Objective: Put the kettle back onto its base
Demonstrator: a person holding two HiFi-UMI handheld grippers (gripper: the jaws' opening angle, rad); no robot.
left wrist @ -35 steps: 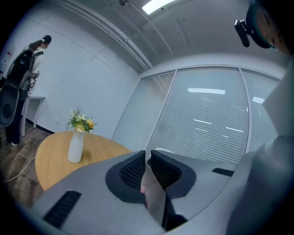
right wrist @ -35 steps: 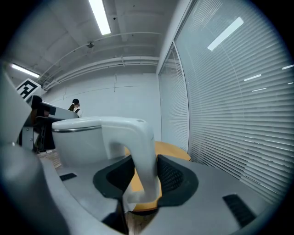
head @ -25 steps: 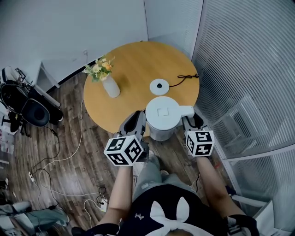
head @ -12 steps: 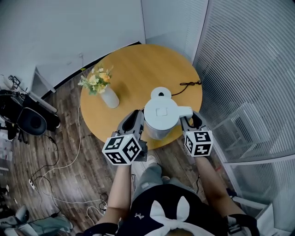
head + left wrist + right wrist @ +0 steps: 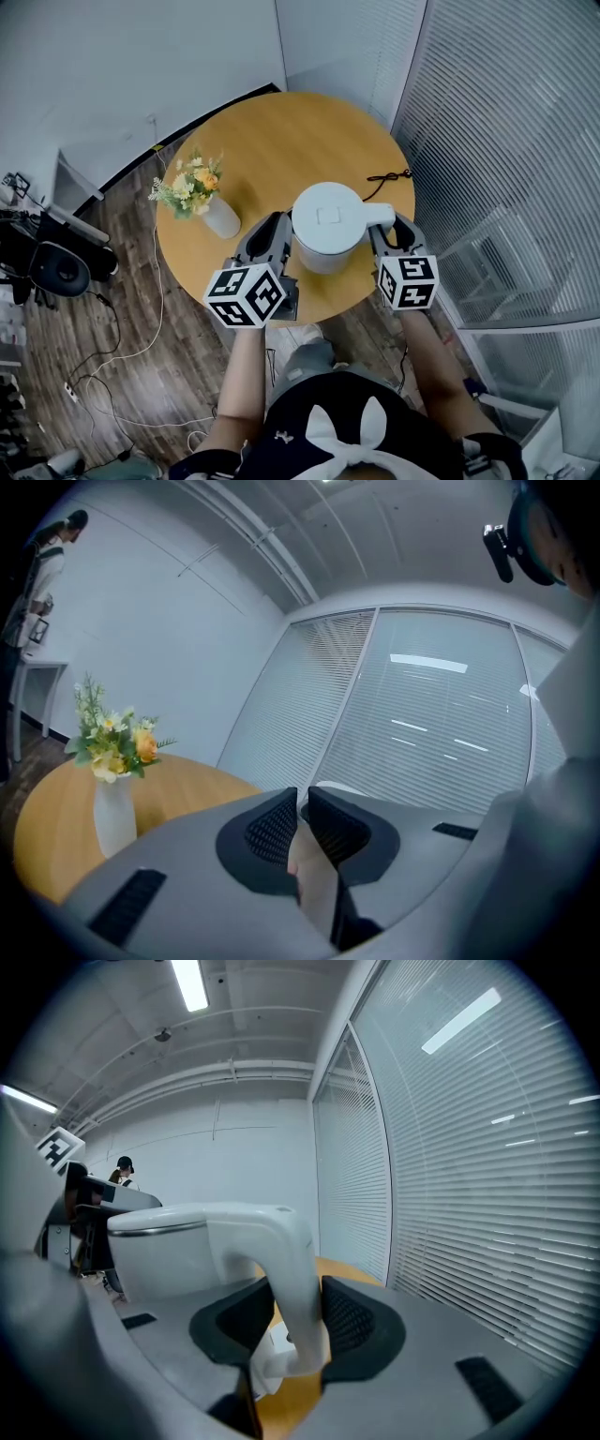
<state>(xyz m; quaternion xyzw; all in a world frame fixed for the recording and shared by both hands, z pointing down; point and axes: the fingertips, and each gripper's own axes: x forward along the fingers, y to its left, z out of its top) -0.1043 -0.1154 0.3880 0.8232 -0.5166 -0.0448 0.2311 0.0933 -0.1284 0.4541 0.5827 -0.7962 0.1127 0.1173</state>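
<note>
My right claw [image 5: 286,1321] clamps the white kettle's [image 5: 326,217] handle [image 5: 281,1260] over the round bench [image 5: 281,141]; my left claw [image 5: 302,822] sits closed and empty beside it.

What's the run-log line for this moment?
kettle: over table, base hidden beneath | right gripper: shut on handle | left gripper: shut, empty, beside kettle | seated: cannot tell

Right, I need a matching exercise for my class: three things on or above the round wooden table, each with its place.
1 white electric kettle
2 white vase of yellow flowers
3 thin black cable

A near the left edge of the round wooden table
B lying near its right edge
C handle clamped in the right gripper

Pairs: 1-C, 2-A, 3-B
</note>
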